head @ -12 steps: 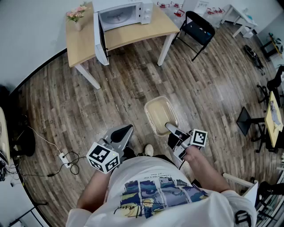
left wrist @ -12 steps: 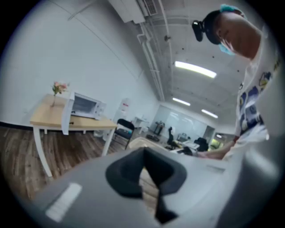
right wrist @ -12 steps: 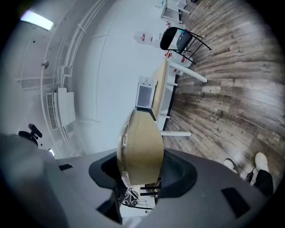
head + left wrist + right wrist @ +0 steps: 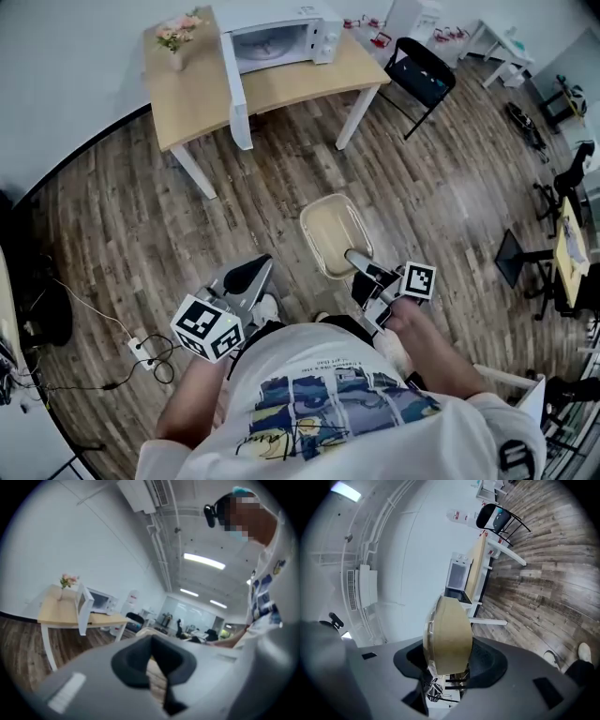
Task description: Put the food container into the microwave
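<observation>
Head view: the right gripper (image 4: 356,262) is clamped on the near rim of the food container (image 4: 333,230). It is a pale tan, round-cornered tub with a clear lid, carried above the wood floor (image 4: 281,183), well short of the open microwave (image 4: 281,37) on the table (image 4: 202,108). The left gripper (image 4: 251,275) has its jaws together, empty.

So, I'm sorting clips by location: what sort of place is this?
Probably an office or lab room: a white microwave on a light wooden table, with a black metal chair nearby.

Open floor (image 4: 141,216) runs to the table (image 4: 202,103); the microwave (image 4: 325,37) door (image 4: 239,94) juts past the front edge, and a chair (image 4: 422,70) stands right.
</observation>
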